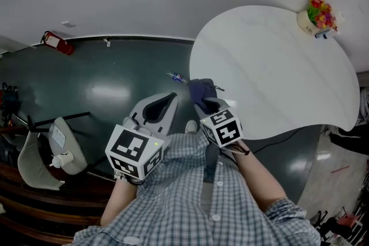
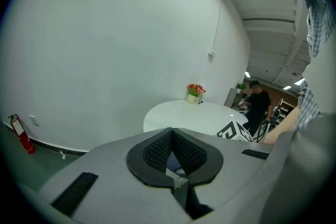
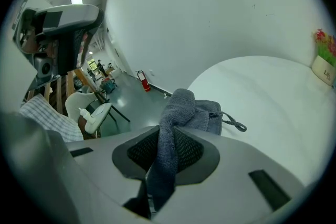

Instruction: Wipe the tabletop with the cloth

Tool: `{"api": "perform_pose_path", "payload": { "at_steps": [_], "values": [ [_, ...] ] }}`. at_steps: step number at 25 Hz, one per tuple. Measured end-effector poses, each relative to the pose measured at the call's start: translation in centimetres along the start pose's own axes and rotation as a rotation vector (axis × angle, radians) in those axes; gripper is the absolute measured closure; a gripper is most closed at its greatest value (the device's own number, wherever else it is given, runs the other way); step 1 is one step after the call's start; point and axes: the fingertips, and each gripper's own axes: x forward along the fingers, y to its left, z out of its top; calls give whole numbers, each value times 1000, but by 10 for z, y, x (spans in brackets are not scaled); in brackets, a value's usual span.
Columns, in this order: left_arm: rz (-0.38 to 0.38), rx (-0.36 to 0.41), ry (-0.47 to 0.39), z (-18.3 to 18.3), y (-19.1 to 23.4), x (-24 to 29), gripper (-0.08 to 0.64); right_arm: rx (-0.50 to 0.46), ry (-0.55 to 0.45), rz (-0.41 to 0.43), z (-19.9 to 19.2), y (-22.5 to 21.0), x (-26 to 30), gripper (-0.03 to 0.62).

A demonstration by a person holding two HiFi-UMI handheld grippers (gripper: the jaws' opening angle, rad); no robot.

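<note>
The cloth, a grey-blue towel with a cord loop on its right side, is pinched in the right hand-held gripper. The jaws are closed on a fold of it. The rest bunches up past the jaw tips. In the head view the cloth sits at the near left edge of the tabletop, and I cannot tell whether it touches the surface.

The left hand-held gripper is just left of the right one. Its jaws are brought together with nothing between them, and it is held over the dark green floor, off the tabletop.

The tabletop is white and rounded. A pot of bright flowers stands at its far right edge, well apart from the cloth.

Both hand-held grippers are held close in front of the person's checked shirt. A white chair stands on the floor to the near left. A red fire extinguisher lies at the foot of the white wall to the far left. In the left gripper view a person in black stands beyond the tabletop.
</note>
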Motion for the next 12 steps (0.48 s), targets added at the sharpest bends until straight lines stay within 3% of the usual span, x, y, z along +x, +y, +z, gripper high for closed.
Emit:
{"api": "perform_pose_path", "payload": {
  "at_steps": [12],
  "values": [
    [-25,6,-3,-1,-9,4,554,55,-41,-63,0,-28,-11,525]
  ]
}}
